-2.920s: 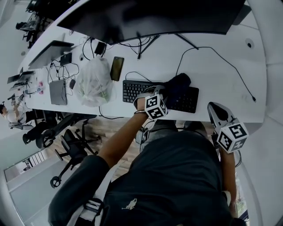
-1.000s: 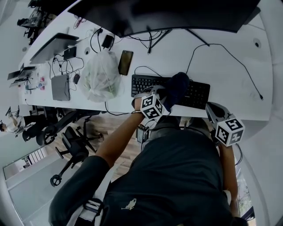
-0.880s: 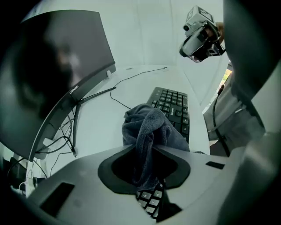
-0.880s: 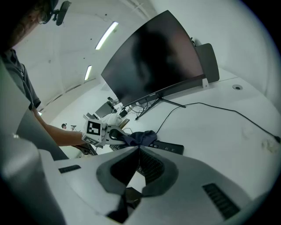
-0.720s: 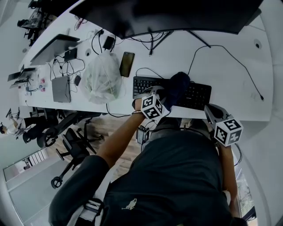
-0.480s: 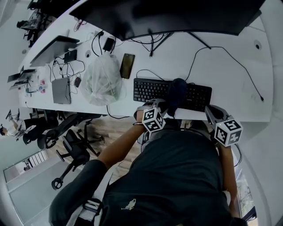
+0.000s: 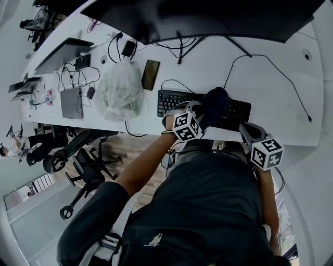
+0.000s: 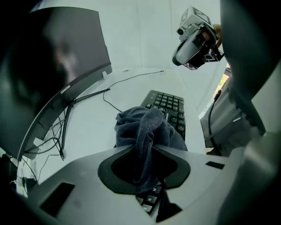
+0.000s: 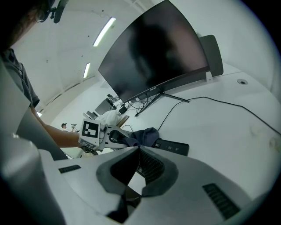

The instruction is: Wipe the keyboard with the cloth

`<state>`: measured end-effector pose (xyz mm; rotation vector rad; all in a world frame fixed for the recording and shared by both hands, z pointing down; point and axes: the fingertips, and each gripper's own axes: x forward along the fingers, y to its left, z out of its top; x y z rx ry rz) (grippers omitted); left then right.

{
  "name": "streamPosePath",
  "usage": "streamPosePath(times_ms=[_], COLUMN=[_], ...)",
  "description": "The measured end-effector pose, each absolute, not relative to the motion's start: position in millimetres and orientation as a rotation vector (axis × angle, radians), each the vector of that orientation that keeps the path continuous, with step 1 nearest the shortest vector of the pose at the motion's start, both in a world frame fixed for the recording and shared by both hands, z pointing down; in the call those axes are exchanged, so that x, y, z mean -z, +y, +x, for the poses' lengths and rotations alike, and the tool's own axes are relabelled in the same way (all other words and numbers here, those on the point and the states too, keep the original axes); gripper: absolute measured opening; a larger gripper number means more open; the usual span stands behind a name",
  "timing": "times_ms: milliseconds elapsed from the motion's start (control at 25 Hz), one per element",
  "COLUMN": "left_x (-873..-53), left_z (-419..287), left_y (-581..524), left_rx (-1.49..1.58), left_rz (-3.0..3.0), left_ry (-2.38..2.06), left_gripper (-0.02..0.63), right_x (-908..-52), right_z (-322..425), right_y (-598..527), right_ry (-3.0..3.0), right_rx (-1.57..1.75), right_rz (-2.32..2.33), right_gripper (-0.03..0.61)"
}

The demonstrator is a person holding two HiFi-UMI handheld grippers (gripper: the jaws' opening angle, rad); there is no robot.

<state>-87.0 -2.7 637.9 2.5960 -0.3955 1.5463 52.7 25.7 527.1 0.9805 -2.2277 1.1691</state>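
A black keyboard (image 7: 240, 110) lies along the near edge of the white desk (image 7: 283, 98). A dark blue cloth (image 7: 214, 103) is bunched on its middle keys. My left gripper (image 7: 200, 113) is shut on the cloth and points steeply down at the keys. In the left gripper view the cloth (image 8: 147, 132) fills the jaw gap, with the keyboard (image 8: 170, 104) beyond it. My right gripper (image 7: 248, 131) hovers off the keyboard's right end, its jaws shut on nothing. In the right gripper view its tips (image 9: 138, 148) meet, and the cloth (image 9: 144, 134) and keyboard (image 9: 174, 147) lie ahead.
A large curved monitor (image 7: 208, 15) stands behind the keyboard, with cables (image 7: 260, 60) running over the desk. A phone (image 7: 151, 74) and a filled plastic bag (image 7: 120, 91) lie left of the keyboard. Further left are a laptop (image 7: 60, 54) and small devices. Office chairs (image 7: 86, 174) stand below the desk edge.
The left gripper drew the cloth toward the keyboard's near edge, then pushed it back over the keys and slightly right. The right gripper has barely shifted.
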Motion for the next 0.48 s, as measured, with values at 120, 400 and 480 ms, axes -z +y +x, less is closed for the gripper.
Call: streamPosePath(times_ms=[120,400,480], left_x=[-642,-645,-641], left_z=[-91,-84,-77], left_y=[15,19,10], left_rx=[-1.506,-1.601,-1.617], left_rz=[2.566,2.575,2.609], left_ry=[-0.425,-0.298,-0.269], left_gripper=[0.081,0.081,0.081], right_x=[-531,-537,-537], right_z=[62,72,71], right_y=[26,13,9], right_ry=[-2.210,-2.201,-2.205], right_rx=[-1.188,-1.205,-1.205], right_rz=[0.999,1.015,1.008], right_gripper=[0.009,0.009,0.009])
